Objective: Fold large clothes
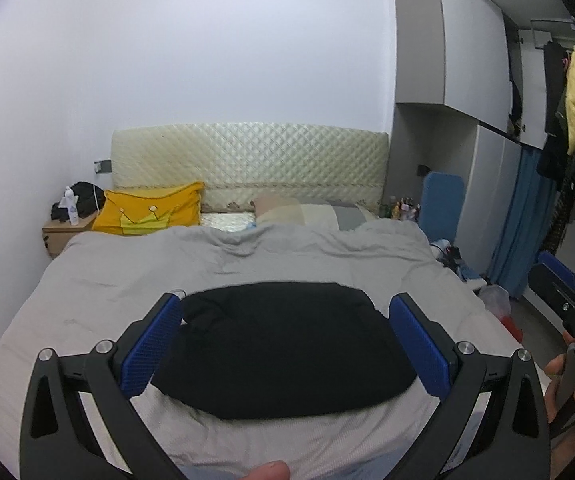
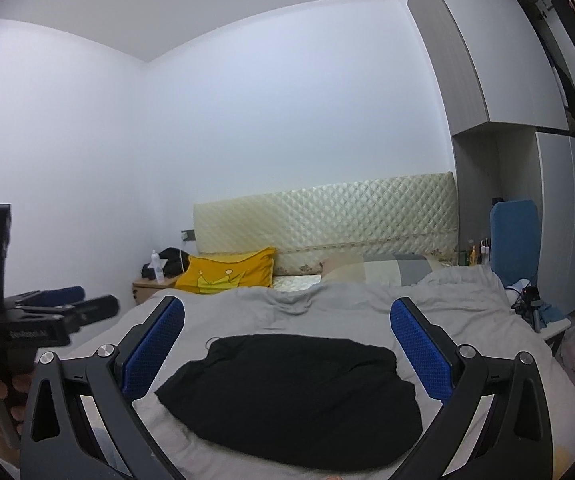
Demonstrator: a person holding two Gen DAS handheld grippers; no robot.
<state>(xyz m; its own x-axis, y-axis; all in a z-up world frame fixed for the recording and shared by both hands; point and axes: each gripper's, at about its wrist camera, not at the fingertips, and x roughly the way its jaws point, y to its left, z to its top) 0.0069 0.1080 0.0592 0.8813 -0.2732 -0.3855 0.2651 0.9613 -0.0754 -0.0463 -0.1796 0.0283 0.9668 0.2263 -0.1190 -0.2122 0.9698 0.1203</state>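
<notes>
The black garment [image 1: 283, 344] lies in the lower centre of both views, a compact dark bundle on the grey duvet [image 1: 127, 280], well short of the pillows. It looks folded, or at least gathered, though I cannot read its layers in that flat black. At the left of the left wrist view I see the nightstand [image 1: 63, 232] and yellow cushion [image 1: 149, 210], both far from my work. My left gripper [image 1: 287, 312] hovers above the bundle with its jaws spread wide, holding nothing; in the right wrist view it juts in at the left edge. My right gripper [image 2: 287, 314] hangs likewise, spread and empty, framing the cloth. I judge this the pause between folds, or the finish. If another fold is wanted, I must lower both claws to one edge, pinch only the top layers, and carry them across evenly without dragging the duvet.
</notes>
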